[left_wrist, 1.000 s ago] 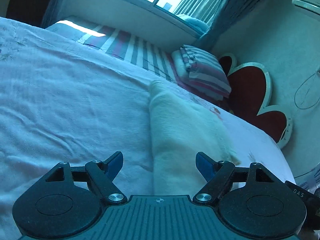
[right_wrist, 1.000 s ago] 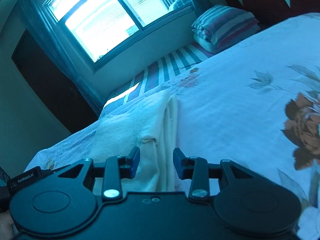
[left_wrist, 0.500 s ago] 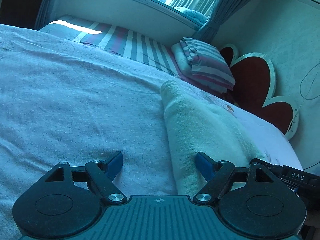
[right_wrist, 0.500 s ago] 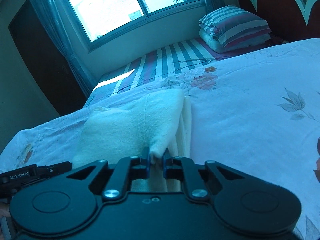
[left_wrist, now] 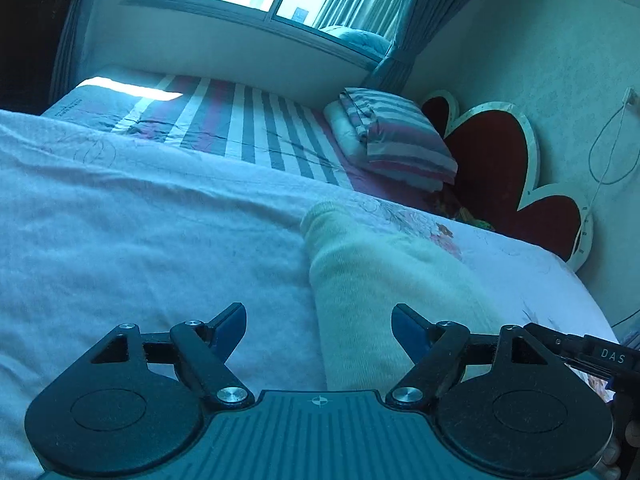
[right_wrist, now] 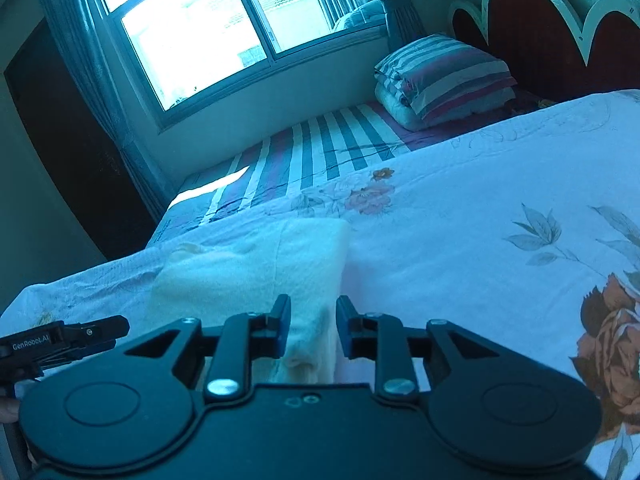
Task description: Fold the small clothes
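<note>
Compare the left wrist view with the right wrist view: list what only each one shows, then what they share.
Only the left wrist view: the left gripper, open, with the garment's edge between its spread fingers, and a white cable on the wall.

Only the right wrist view: the right gripper, jaws opening around the garment's near end, and orange flower prints on the sheet.

Both: the folded cream garment, striped pillow, window, scalloped headboard.

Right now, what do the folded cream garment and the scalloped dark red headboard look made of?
Folded cream garment: soft, fuzzy knit or fleece, judging by its matte nap and rounded folds. Scalloped dark red headboard: hard panel, possibly wood or padded, with a pale glossy trim; unclear.
</note>
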Demonstrator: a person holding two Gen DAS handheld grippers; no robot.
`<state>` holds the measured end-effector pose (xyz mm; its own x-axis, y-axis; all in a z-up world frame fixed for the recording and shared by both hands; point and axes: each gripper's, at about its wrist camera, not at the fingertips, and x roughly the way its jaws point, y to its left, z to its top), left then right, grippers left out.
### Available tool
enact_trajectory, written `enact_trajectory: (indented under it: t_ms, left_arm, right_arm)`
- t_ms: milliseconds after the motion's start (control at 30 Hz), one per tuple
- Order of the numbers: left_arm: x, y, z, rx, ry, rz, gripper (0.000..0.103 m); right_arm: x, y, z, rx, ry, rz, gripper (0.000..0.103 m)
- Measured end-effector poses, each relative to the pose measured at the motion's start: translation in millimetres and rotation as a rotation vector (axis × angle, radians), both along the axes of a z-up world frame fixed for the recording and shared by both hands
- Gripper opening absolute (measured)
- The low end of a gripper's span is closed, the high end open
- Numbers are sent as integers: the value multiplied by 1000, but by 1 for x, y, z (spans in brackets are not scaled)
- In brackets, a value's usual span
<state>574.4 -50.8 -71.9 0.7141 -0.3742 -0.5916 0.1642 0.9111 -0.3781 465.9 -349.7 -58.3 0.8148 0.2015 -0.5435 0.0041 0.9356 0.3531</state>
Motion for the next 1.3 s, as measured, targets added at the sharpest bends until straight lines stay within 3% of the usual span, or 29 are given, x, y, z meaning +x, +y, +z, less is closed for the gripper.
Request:
enact_trajectory:
  t_ms: [133,233,333,433,500,633,733,1000,1133,1300]
  left_arm:
    - [34,-15,-10,34,35,-17,79]
    - [56,-19,-23,60,74,-37,79]
    - [66,-19,-16,75,44,-49,79]
    - [79,-21,-15,87,47,-58,79]
    - [82,-26,-19,105,56,-67,79]
    - [71,-27,-11,119,54,-67,79]
    - [60,-25,-7,141,43,-73,79]
    - [25,-24,3,171,50,-65,79]
    - [-11,-25,6,185,62,-63,79]
    - [-73,-25,6,212,84,-104,79]
  right_arm:
    - [29,11,-1,-62,-8,43,26]
    - [57,20,-20,-143,90,66,24]
    - [62,17,-23,-140,98,69,27]
    - [64,16,-13,-140,36,35,29]
    - [78,14,-24,-108,104,37,29]
    - [70,14,-24,-134,103,43,35]
    - [51,14,-14,-134,70,61,35]
    - [16,19,-7,-135,101,106,36]
    - [-2,15,-13,-109,176,126,37]
    - [-52,10,-2,-64,154,173,38]
